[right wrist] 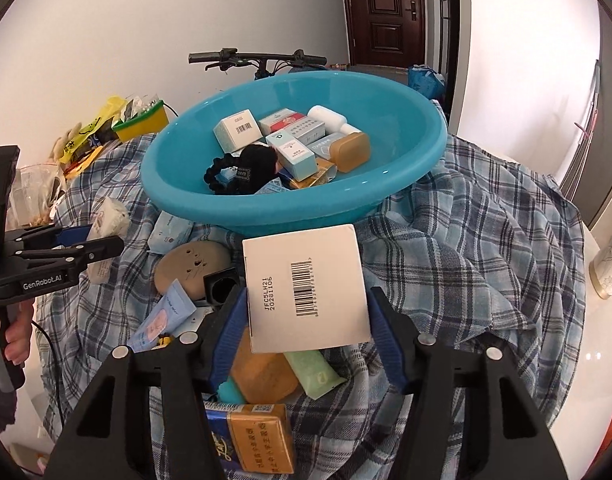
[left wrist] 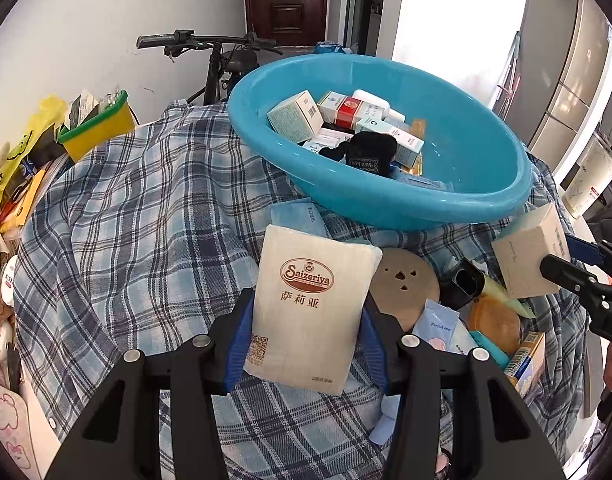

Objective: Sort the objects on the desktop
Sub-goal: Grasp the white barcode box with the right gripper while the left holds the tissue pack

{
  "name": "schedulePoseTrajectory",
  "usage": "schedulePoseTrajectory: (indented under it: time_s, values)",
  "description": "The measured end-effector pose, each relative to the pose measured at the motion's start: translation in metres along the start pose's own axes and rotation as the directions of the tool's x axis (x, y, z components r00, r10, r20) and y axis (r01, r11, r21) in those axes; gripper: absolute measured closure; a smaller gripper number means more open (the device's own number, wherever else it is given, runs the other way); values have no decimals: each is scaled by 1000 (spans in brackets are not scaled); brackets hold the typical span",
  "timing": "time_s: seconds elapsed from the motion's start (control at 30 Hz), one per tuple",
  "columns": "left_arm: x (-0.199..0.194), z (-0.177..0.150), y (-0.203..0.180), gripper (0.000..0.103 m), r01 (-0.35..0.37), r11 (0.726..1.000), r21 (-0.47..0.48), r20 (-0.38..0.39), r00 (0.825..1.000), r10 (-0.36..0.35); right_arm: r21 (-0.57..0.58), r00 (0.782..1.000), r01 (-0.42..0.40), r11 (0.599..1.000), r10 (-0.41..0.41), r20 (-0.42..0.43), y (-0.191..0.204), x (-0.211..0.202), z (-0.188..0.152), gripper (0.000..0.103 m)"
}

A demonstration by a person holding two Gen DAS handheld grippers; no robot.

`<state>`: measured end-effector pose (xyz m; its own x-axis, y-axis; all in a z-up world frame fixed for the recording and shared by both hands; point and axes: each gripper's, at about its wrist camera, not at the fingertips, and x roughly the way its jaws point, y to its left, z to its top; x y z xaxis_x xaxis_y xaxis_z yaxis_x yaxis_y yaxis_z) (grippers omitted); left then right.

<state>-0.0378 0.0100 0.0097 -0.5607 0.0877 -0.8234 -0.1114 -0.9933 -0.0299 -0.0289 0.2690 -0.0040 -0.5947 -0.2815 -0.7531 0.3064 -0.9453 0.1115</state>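
- Left gripper [left wrist: 306, 332] clamped on tissue pack [left wrist: 312, 304] w/ "Saizeriya" print; blue pads pinching its long edges low down, pack upright, lifted clear of plaid cloth [left wrist: 137, 216].
- Pack looked soft, light, plastic-wrapped; prob. squashy & a bit slick, so mid-edge pinch seemed safer than a corner.
- Right gripper [right wrist: 306, 320] clamped on white box [right wrist: 306, 288], barcode face toward cam, pads on its two side faces; held above the loose pile, just short of blue basin [right wrist: 410, 184].
- Box looked like thin stiff card, light, likely hollow-ish; flat opposite faces = good hold, too hard a squeeze could dent it.
- Below/around right claw: tan soap-like block [right wrist: 261, 376], green tube [right wrist: 314, 372], orange packet [right wrist: 261, 436], pale blue tube [right wrist: 161, 316], round tan disc [right wrist: 189, 268], all on cloth.
- Basin beyond both claws, already holding small boxes, black hair tie [right wrist: 241, 172], white bottle [right wrist: 328, 118].
- Judged: both items mid-carry toward basin; drop-in not yet done.
- Farther back: yellow bin [left wrist: 97, 128], bicycle [left wrist: 217, 64], dark door [right wrist: 386, 12].
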Motion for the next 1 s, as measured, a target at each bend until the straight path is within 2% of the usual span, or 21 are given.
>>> schedulePoseTrajectory:
  time_s: [0.07, 0.17, 0.3, 0.43, 0.5, 0.53, 0.6, 0.67, 0.8, 0.9, 0.93, 0.97, 1.0]
  values:
    - [-2, 0, 0, 51, -4, 1000, 2, 6, 1000, 4, -11, 1000, -2, 1000, 2, 13, 6, -8, -3, 45]
    - [-3, 0, -1, 51, 2, 1000, 0, 4, 1000, -2, -12, 1000, -13, 1000, 13, -24, 13, -11, -9, 45]
    - [-5, -3, -5, 51, 6, 1000, 9, 3, 1000, -6, 41, 986, -139, 989, 142, -83, 20, -11, -15, 44]
    - [-7, -4, -9, 51, 10, 1000, 14, 4, 1000, -10, -47, 994, -61, 997, 57, -89, 37, -3, -18, 44]
    - [-9, -4, -9, 51, 14, 1000, 12, 8, 1000, -14, -38, 992, -78, 996, 74, -100, 37, 6, -19, 40]
    - [-10, -3, -9, 51, 15, 1000, 10, 10, 1000, -15, -30, 991, -84, 996, 81, -103, 37, 10, -19, 33]
    - [-11, -2, -9, 51, 15, 1000, 7, 13, 1000, -15, -14, 990, -87, 996, 85, -115, 36, 18, -21, 27]
    - [-12, -2, -9, 51, 13, 1000, 5, 15, 1000, -13, 7, 991, -82, 997, 82, -109, 34, 24, -23, 26]
    - [-11, -2, -9, 51, 15, 1000, 5, 12, 1000, -15, 44, 996, -22, 999, 25, -88, 26, 31, -28, 25]
    - [-9, -4, -12, 51, 20, 1000, 5, 7, 1000, -20, 75, 995, -41, 996, 47, -83, 21, 33, -33, 25]
    - [-8, -4, -13, 51, 22, 1000, 5, 5, 1000, -22, 79, 996, -53, 995, 59, -71, 21, 32, -34, 30]
    - [-7, -5, -13, 51, 23, 1000, 6, 3, 1000, -23, 75, 996, -57, 996, 61, -58, 22, 31, -35, 40]
    - [-6, -6, -14, 51, 24, 1000, 7, 2, 1000, -24, 63, 998, -46, 997, 49, -45, 23, 29, -36, 46]
